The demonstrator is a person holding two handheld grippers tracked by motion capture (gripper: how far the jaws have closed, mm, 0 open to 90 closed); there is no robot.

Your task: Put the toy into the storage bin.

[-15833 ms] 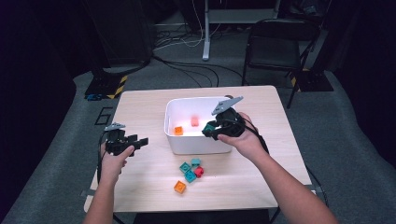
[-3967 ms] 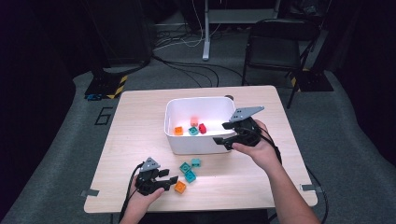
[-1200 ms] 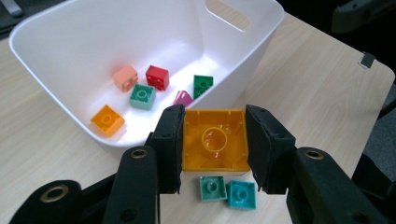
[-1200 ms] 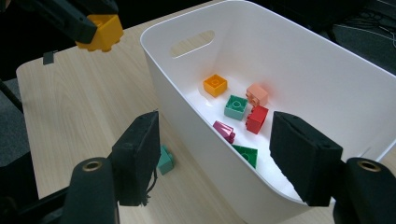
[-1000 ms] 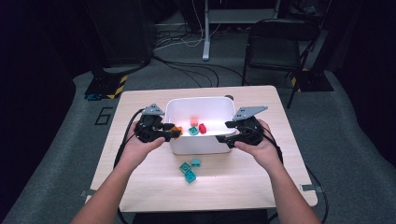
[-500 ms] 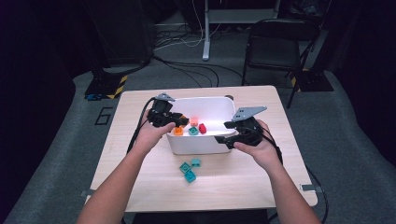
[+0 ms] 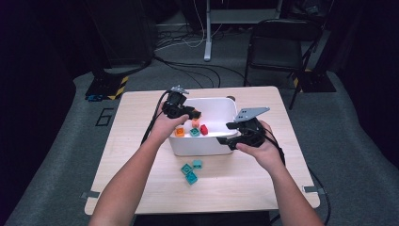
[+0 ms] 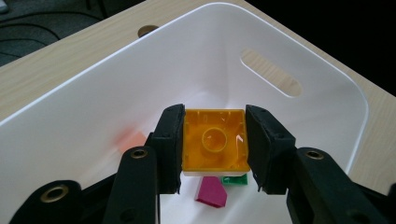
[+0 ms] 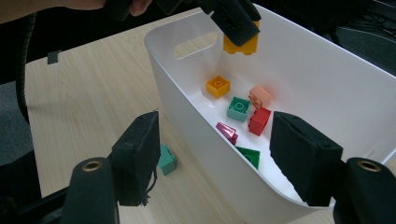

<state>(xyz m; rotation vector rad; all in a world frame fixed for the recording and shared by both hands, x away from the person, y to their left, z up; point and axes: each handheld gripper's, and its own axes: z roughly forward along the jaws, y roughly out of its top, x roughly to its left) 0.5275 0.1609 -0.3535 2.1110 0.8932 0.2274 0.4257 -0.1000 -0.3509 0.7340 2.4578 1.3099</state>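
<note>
Squarely between left claw (image 8: 215, 147) pads: orange brick (image 8: 215, 140) (over bin (image 8: 322, 79)).

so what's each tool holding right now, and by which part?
The left tool grips an orange brick by two opposite side walls, above the white bin. The right tool is open and holds nothing.

Orange brick (image 8: 215, 141) now over bin (image 8: 327, 88)
</note>
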